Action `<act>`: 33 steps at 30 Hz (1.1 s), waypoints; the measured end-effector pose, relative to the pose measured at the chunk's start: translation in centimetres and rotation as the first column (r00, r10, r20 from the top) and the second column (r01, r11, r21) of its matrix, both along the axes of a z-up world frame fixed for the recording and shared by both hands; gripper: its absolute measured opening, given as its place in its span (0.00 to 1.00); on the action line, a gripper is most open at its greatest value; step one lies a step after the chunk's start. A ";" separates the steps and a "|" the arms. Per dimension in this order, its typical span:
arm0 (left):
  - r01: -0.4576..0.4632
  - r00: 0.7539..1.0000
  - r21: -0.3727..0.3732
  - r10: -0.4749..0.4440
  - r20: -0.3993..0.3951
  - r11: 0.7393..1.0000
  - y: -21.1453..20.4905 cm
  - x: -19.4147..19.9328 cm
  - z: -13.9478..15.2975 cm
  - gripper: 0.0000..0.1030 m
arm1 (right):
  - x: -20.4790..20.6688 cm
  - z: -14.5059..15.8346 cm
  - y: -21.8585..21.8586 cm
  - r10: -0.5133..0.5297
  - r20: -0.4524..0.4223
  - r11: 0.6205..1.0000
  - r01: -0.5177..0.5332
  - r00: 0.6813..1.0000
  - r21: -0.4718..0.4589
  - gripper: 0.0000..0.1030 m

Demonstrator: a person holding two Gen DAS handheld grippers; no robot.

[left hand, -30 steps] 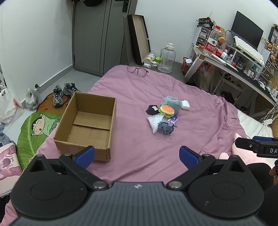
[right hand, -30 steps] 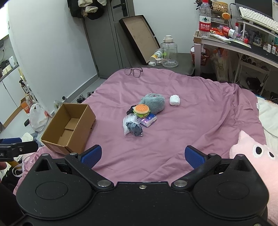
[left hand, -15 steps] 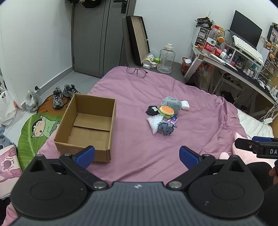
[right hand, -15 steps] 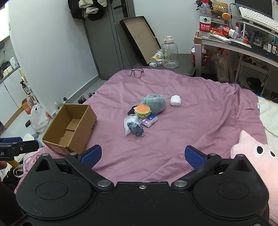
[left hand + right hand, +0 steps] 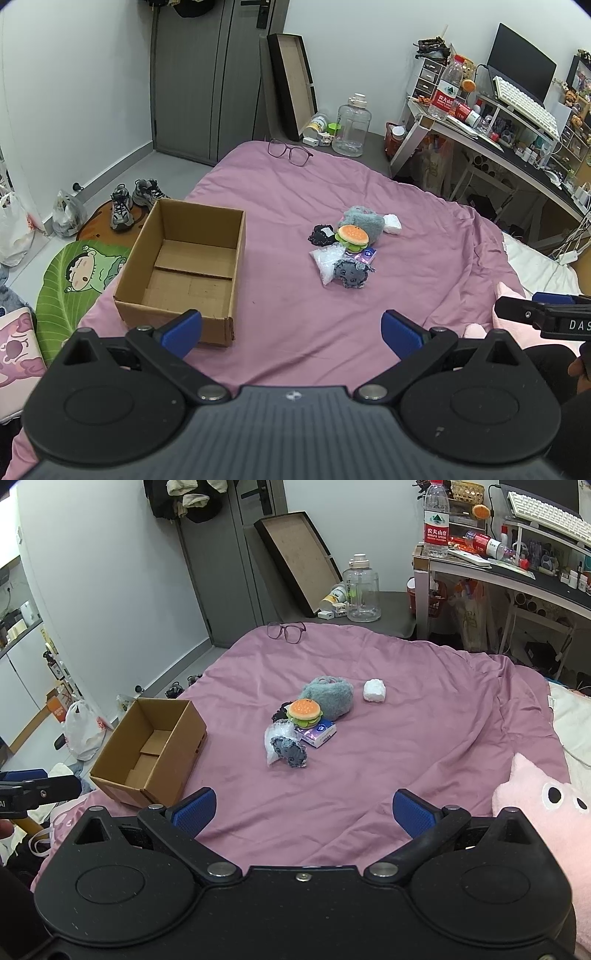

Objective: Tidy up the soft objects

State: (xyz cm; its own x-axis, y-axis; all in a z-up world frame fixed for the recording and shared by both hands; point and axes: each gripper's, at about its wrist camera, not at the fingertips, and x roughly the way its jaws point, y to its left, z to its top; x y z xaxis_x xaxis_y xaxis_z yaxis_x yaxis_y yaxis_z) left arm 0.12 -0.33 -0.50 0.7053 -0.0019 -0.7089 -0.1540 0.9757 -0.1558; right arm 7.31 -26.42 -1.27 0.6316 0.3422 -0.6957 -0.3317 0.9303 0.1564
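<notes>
Left wrist view: soft toys clustered on the bed [image 5: 295, 302].
Both hand-held grippers, left [image 5: 291, 330] and right [image 5: 303, 808], released; cardboard box [image 5: 184, 266] apart from burger plush [image 5: 352, 236].

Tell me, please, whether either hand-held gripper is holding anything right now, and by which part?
Nothing is held. The left hand-held gripper and right hand-held gripper are both open above the bed, short of the soft toys.

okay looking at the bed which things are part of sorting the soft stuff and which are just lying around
Job: box, burger plush, teal plush, grey plush, white roll, tissue pack, plastic bag, black fabric.

Lying about: glasses, jug, pink plush, shoes.
</notes>
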 end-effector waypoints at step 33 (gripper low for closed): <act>0.140 0.990 0.004 -0.140 -0.027 0.990 1.8 5.2 -1.3 0.99 | 4.4 -2.8 0.7 -0.067 -0.053 0.998 0.066 0.996 -0.016 1.00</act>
State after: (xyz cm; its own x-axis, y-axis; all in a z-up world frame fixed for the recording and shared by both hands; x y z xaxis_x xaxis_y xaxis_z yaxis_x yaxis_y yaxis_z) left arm 5.30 1.44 -1.80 0.6795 -0.0957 -0.7274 -0.0194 0.9888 -0.1482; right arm 11.66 -25.72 -4.06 0.6143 0.2902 -0.7338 -0.2603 0.9524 0.1587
